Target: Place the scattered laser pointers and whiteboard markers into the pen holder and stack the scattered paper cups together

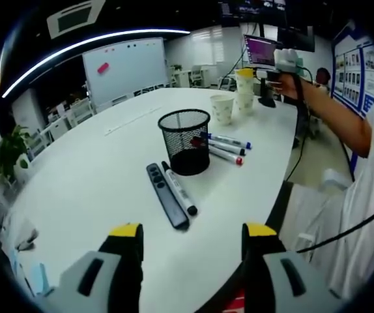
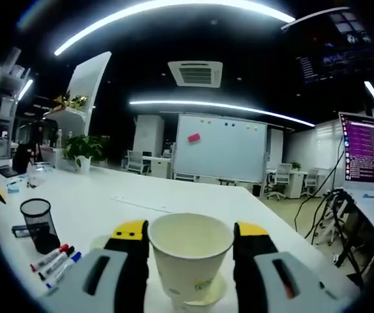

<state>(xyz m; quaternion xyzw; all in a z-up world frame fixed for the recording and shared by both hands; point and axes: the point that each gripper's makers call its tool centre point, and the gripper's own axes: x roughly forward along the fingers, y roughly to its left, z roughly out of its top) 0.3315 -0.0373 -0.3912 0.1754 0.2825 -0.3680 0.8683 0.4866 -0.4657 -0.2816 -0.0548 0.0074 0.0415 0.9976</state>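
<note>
Gripping a paper cup, right jaws clamp; left jaws apart above markers.

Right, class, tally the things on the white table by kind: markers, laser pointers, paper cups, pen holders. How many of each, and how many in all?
Whiteboard markers: 4 (one by the laser pointer, three beside the pen holder)
Laser pointer: 1
Paper cups: 3
Pen holder: 1
Total: 9
</note>
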